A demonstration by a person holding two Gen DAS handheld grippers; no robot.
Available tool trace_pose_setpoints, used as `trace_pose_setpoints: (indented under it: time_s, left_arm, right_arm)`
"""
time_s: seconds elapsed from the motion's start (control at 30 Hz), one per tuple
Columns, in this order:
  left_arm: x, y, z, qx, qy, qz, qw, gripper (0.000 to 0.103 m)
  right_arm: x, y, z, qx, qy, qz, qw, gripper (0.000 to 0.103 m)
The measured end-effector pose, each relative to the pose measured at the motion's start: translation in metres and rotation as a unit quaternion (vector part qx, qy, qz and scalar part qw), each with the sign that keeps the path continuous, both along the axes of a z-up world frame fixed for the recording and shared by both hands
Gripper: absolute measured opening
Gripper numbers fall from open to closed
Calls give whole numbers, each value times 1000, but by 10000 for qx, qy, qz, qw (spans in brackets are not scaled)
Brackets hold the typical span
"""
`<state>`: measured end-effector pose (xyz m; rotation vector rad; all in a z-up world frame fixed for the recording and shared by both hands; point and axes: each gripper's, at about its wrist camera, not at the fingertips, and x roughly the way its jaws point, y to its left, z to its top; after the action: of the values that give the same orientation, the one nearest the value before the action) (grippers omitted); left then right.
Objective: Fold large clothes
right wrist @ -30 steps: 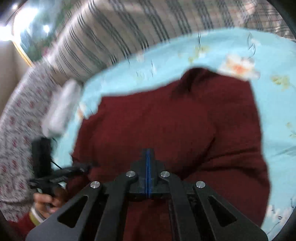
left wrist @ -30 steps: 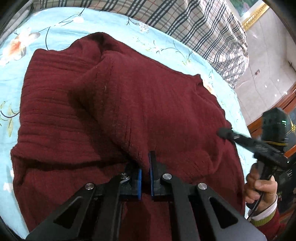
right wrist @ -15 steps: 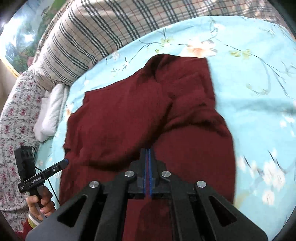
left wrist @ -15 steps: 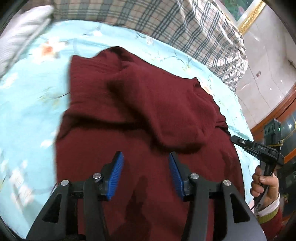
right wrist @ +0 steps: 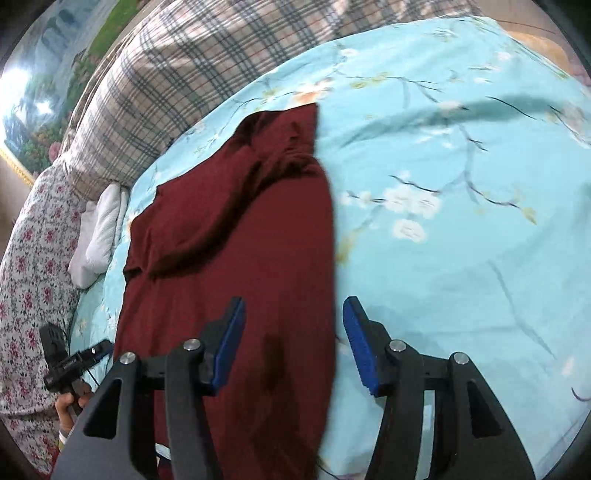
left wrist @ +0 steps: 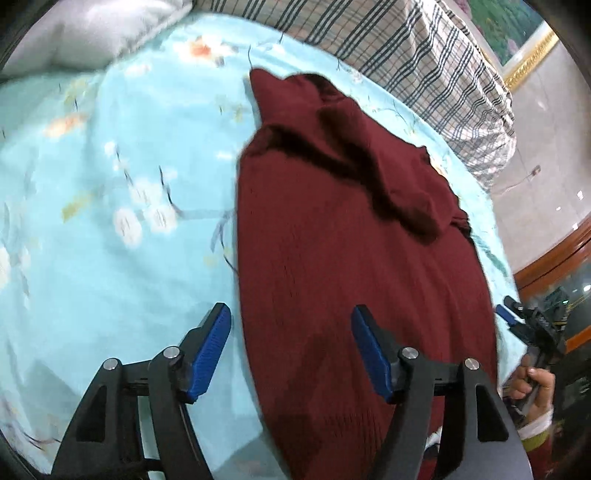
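Note:
A dark red knitted sweater (left wrist: 351, 236) lies on the light blue floral bedsheet (left wrist: 110, 206), with a sleeve folded across its upper body. My left gripper (left wrist: 291, 332) is open and empty, hovering over the sweater's left edge near its lower part. In the right wrist view the same sweater (right wrist: 240, 240) lies lengthwise, and my right gripper (right wrist: 293, 328) is open and empty above its right edge. Each view shows the other gripper at the far side: the right one (left wrist: 517, 325), the left one (right wrist: 81, 358).
A plaid quilt (right wrist: 177, 85) lies along the head of the bed. A white cloth (right wrist: 99, 229) and a floral cover (right wrist: 29, 258) sit at the left. A grey pillow (left wrist: 96, 33) is at the top left. A wooden cabinet (left wrist: 554, 258) stands beyond the bed.
Both grippers opened: the left let go of the sweater fold, the right opened last. Both drew back toward the sweater's lower part, at opposite side edges.

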<state>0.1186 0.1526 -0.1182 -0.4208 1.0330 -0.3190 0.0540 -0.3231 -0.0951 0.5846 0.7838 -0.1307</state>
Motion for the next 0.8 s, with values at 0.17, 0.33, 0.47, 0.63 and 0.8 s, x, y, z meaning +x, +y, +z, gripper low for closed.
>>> trace_pose_setpoints:
  time_s: [0.17, 0.33, 0.47, 0.63, 0.8]
  left_arm:
    - [-12, -7, -10, -486, -22, -214, 9986, 76]
    - [-29, -13, -14, -879, 3, -548, 9946, 74]
    - [-47, -18, -16, -1026, -53, -842, 9911, 68]
    - [-50, -31, -20, -947, -53, -1133, 9890, 52]
    - [-45, -34, -24, -951, 75, -1146, 9888, 28]
  right_arm:
    - [-2, 6, -24, 724, -11, 352, 9968, 56]
    - [-19, 25, -37, 1135, -319, 911, 9888, 56]
    - [-36, 36, -42, 1407, -517, 1355, 9794, 56]
    - [-34, 40, -46, 1491, -634, 1451, 9761, 52]
    - [-30, 43, -51, 1363, -488, 1466, 9785, 37]
